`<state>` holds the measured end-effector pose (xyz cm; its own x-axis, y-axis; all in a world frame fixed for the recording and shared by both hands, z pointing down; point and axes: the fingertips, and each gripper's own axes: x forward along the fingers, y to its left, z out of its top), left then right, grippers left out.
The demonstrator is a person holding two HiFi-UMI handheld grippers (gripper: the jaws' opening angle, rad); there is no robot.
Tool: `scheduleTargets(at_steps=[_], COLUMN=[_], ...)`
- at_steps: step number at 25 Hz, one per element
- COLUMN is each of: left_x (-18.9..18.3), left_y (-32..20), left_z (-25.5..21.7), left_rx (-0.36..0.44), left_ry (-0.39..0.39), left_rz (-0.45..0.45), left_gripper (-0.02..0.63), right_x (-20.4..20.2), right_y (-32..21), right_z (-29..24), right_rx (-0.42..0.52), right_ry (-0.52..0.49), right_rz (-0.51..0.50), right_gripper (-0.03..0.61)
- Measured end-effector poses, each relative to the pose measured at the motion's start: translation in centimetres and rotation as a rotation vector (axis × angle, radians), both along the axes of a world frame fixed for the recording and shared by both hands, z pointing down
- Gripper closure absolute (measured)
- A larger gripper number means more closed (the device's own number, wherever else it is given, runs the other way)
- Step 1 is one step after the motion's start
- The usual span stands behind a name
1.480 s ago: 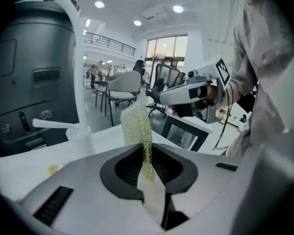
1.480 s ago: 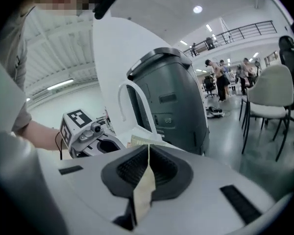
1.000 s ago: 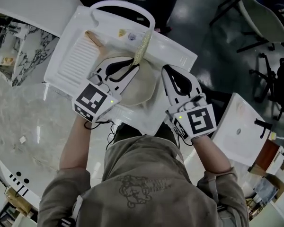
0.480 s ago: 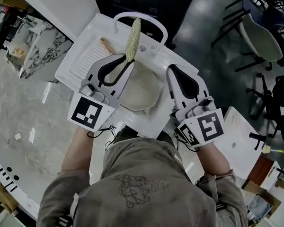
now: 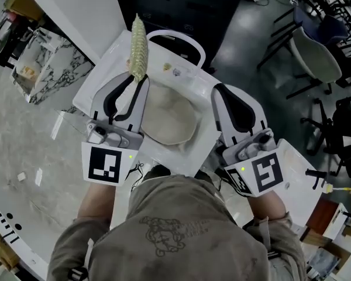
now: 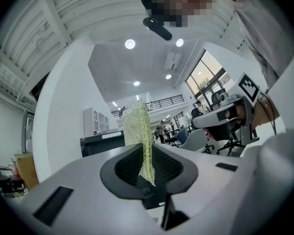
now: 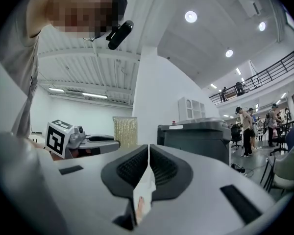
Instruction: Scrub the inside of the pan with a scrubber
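Two claws flank the pan point(image 5: 169, 122) at centre frame: your left claw point(image 5: 133, 79) clamps the yellow-green scrubber point(image 5: 138, 48), your right claw point(image 5: 220, 91) has its jaws pressed together.

White sink point(image 5: 191, 82) holds a beige pan point(image 5: 169, 119)

Two grippers are in view, the left gripper point(image 5: 133, 82) and the right gripper point(image 5: 220, 91). Each carries one marker cube, making two: the left cube point(image 5: 108, 164) and the right cube point(image 5: 263, 173). There is one scrubber point(image 5: 138, 48), a yellow-green mesh strip, and one pan point(image 5: 169, 122). Two white sinks show, the middle sink point(image 5: 200, 89) and the right sink point(image 5: 295, 157). Two small bits point(image 5: 167, 67) lie on the middle sink's far rim. One pale-seated chair point(image 5: 323, 63) stands far right.
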<state>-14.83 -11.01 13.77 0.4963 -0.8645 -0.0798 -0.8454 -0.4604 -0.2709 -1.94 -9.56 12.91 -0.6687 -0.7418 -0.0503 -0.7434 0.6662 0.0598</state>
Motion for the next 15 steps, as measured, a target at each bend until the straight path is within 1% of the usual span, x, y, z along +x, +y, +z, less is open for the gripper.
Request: scheduleTargets(at_steps=[3,5,8,10,12,15], left_x=[-0.7,-0.7,-0.8,-0.9,-1.0,-1.1], left_y=[0.7,1.1,1.7,2.0,2.3,2.7], left_z=[-1.4,-1.9,-1.7,-1.3,-0.6,1.5], left_rx=[0.051,0.071,0.064,0.069,0.069,0.025], left_ry=[0.006,0.004,0.031,0.029,0.012,-0.037], left_rz=[-0.044,-0.053,-0.053,-0.076,-0.105,-0.138], left_gripper=[0.549,0.549,0.549,0.549,0.549,0.549], right_x=[0.3,0.7,1.2,1.2,1.3,1.4], right_y=[0.7,1.2,1.8,2.2,2.4,2.6], right_z=[-1.3,-1.7,-1.6,-1.0,-0.3,0.6], right_rx=[0.036,0.047,0.044,0.038,0.028,0.011], right_ry=[0.012,0.013,0.017,0.031,0.042,0.054], right_rz=[0.01,0.014,0.009,-0.005,-0.007,-0.009], right_gripper=[0.546,0.546,0.546,0.546,0.546,0.546])
